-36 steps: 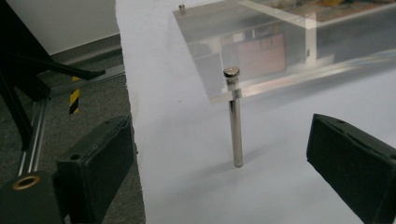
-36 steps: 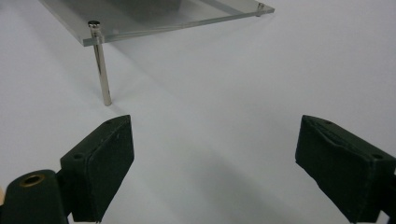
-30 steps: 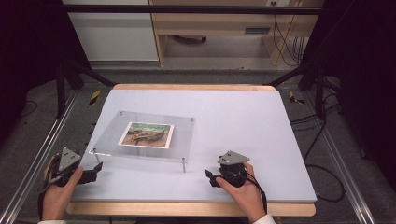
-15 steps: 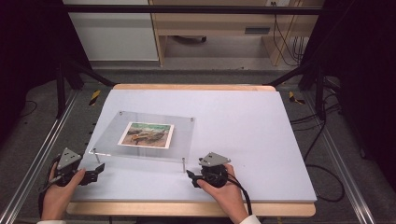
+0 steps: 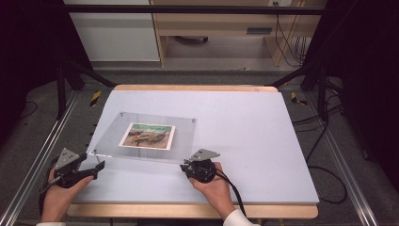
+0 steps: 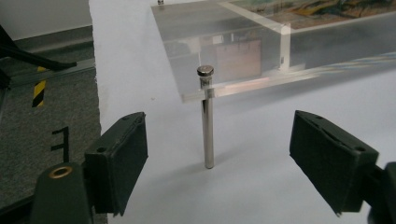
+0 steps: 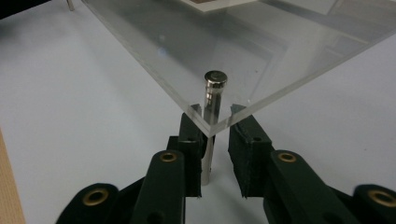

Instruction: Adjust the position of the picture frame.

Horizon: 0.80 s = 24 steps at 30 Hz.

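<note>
While acrylic frame overhangs, right tongs straddle post.

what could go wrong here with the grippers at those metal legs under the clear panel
The right gripper has its jaws close around the thin metal leg at the near corner of the clear acrylic panel; a skewed squeeze might tilt the leg and rock the panel. The left gripper stands wide open before the other near leg, so that corner is unsteadied and the printed picture on the panel could slide.

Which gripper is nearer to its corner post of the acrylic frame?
Right. The right gripper has its jaws around its post; the left gripper, open, is short of its post.
</note>
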Available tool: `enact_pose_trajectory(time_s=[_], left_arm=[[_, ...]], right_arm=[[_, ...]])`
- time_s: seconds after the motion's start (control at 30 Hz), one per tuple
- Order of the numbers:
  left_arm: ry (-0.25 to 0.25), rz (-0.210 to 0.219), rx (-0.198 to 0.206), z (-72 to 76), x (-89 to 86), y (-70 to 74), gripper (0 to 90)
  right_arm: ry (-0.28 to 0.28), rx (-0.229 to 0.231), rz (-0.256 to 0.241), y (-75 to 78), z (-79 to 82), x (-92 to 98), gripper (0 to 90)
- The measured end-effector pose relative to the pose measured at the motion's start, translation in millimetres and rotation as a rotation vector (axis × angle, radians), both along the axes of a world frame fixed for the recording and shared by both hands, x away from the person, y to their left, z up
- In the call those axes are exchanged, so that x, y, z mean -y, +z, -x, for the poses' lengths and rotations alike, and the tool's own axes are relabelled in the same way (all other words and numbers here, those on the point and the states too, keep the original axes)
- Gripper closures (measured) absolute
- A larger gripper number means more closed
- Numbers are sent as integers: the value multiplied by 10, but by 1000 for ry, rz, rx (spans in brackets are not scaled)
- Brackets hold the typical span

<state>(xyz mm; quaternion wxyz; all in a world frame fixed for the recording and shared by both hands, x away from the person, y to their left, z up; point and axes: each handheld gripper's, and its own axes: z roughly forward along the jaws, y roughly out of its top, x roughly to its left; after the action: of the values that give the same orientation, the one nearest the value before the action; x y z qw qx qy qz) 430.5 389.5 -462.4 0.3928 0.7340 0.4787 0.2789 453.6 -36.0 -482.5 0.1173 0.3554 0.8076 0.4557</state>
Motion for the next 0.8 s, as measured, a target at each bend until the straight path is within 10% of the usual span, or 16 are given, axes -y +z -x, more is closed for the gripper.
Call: enact_pose_trajectory(time_s=[0.57, 0.8], left_arm=[[-11, 18, -1, -25, -17, -21, 438], [12, 86, 67, -163, 3, 11, 597]], right_arm=[[-11, -50, -162, 139, -77, 56, 849], [-21, -70, -185, 192, -137, 101, 848]])
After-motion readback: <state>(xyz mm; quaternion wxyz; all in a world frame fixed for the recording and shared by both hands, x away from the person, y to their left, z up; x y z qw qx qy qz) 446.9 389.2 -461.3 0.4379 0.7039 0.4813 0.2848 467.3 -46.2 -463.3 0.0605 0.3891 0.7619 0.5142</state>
